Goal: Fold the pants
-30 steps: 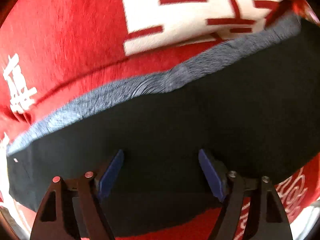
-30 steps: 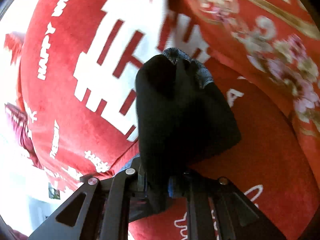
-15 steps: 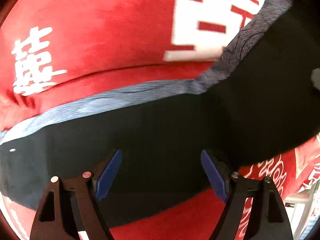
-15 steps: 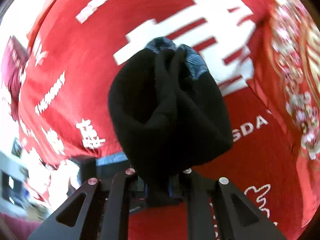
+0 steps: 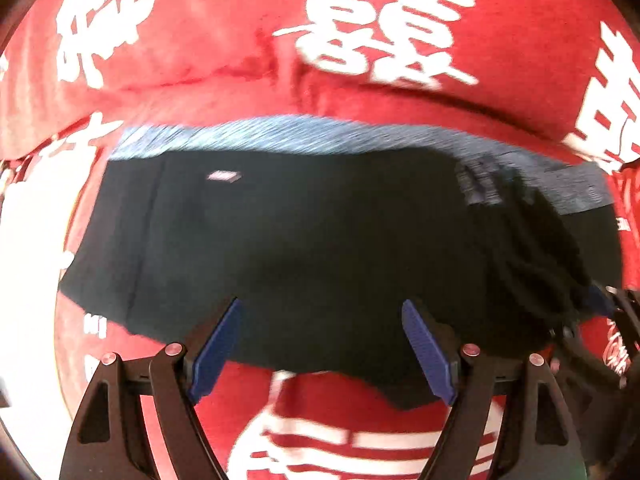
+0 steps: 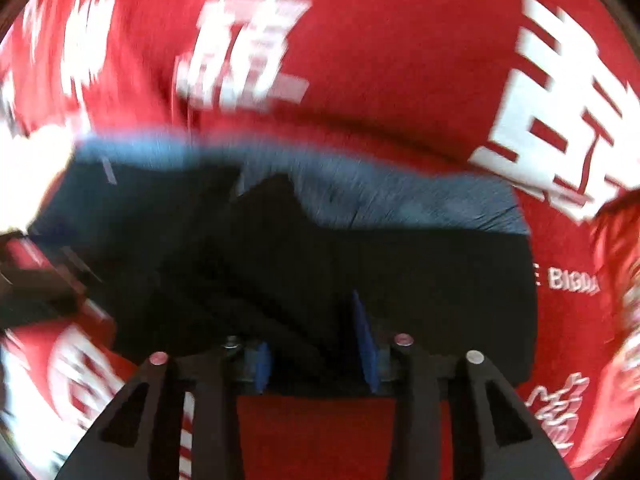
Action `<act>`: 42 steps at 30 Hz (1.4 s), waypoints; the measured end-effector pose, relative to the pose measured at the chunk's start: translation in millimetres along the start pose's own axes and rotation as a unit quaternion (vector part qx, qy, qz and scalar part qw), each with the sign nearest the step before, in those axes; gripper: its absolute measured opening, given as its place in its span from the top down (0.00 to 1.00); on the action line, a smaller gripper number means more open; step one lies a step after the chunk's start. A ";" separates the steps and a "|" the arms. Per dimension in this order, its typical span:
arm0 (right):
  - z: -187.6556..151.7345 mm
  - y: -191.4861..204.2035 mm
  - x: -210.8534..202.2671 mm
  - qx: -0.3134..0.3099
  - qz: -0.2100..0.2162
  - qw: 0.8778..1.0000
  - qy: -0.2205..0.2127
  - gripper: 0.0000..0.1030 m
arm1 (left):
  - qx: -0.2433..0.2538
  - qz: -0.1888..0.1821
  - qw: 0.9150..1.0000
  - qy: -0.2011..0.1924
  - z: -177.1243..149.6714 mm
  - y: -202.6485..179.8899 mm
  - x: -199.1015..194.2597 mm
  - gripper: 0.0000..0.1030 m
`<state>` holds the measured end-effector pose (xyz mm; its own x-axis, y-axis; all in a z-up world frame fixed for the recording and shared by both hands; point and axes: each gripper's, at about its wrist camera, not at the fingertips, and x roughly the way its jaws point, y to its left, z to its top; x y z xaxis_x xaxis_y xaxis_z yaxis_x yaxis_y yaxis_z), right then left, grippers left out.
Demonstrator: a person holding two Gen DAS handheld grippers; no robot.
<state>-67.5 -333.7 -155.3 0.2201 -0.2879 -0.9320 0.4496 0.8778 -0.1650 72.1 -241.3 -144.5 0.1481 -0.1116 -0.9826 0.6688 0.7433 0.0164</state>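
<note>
Looks like a home, prob a bedroom. I'm working over a red blanket (image 5: pixel 224 40) w/ big white wedding characters (image 5: pixel 384 36). Not much else visible.

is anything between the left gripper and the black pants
Nothing visible does. The left gripper is open, its blue pads spread directly over the black pants lying on the red blanket. The right gripper sits at the pants' right edge, off to the side, not in the path.
</note>
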 end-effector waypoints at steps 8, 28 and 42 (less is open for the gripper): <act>-27.1 -31.1 -52.0 0.103 0.183 0.977 -0.020 0.38 | -0.004 -0.057 0.998 0.008 -0.5 5.3 -12.2 0.20; -82.6 -166.7 -16.7 0.403 0.284 0.869 0.028 0.38 | 0.055 -0.202 0.975 0.071 39.1 -112.4 3.0 0.79; -67.7 -205.1 -10.0 0.380 0.279 0.882 0.020 0.40 | 0.049 -0.149 0.986 0.060 16.9 -86.5 12.7 0.90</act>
<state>-220.5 -485.0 -134.0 0.5669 0.1333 -0.8129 0.7351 0.3636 0.5723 28.5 -318.2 -155.3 -0.1487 -0.2312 -0.9615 0.7375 0.6218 -0.2635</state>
